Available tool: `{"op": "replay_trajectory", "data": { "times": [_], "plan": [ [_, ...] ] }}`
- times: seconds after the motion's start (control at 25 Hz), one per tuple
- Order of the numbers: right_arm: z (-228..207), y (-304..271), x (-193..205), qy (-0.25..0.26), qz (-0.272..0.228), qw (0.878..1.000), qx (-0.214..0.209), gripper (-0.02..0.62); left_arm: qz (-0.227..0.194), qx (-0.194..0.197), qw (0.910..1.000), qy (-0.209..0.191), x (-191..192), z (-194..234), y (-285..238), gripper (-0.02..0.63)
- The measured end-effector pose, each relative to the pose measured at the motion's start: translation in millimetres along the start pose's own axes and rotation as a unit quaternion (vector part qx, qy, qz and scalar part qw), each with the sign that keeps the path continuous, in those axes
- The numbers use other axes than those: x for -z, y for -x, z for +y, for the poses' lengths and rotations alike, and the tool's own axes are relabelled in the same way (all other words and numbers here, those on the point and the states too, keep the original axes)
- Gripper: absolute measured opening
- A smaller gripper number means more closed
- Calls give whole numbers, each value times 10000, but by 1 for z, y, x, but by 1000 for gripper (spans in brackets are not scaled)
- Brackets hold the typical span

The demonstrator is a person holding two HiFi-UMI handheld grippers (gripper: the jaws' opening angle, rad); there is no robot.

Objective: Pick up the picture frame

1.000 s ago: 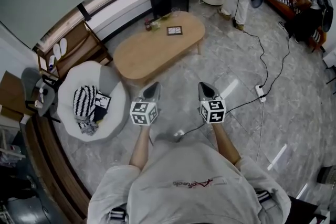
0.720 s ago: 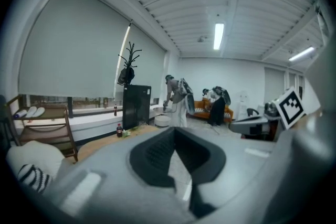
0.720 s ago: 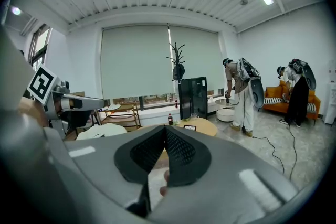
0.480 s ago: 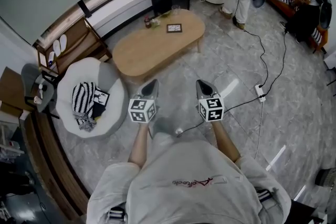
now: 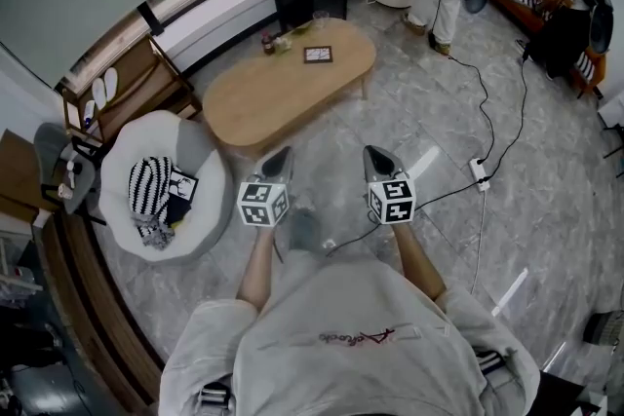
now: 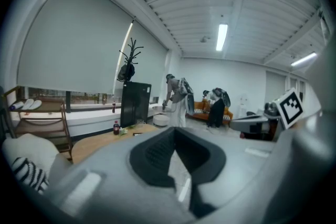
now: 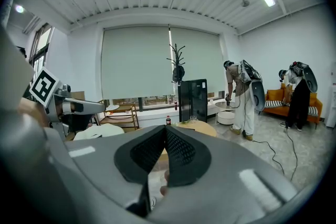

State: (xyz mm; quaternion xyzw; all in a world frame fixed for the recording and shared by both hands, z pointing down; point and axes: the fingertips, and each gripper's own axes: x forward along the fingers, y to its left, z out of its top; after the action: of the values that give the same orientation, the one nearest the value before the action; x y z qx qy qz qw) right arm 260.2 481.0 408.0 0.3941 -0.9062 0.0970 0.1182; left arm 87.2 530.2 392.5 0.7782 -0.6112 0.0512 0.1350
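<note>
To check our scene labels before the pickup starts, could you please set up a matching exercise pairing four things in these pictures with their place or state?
Things:
1. picture frame
2. striped cushion
3. power strip
4. left gripper

Places or states:
A. on the white armchair
B. shut, holding nothing
C. on the wooden table
D. on the floor

Pairs: 1-C, 2-A, 3-D, 4-B.

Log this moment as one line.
left gripper: shut, empty | right gripper: shut, empty | picture frame: on wooden table, untouched, ahead of both grippers
</note>
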Motion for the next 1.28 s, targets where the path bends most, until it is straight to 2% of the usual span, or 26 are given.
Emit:
{"op": "replay_trajectory", "data": {
  "times": [0.4,0.84,1.28],
  "plan": [
    [-13,-38,-7,-48,-7,10000,42,5,49,-4,10000,13,-3,27,-32,0],
    [-43,-97,-25,8,39,9999,145,5,18,121,9999,53,-20,60,-94,0],
    [-55,-179,-53,28,174,9998,117,5,71,127,9998,142,-46,121,-152,0]
  ]
}}
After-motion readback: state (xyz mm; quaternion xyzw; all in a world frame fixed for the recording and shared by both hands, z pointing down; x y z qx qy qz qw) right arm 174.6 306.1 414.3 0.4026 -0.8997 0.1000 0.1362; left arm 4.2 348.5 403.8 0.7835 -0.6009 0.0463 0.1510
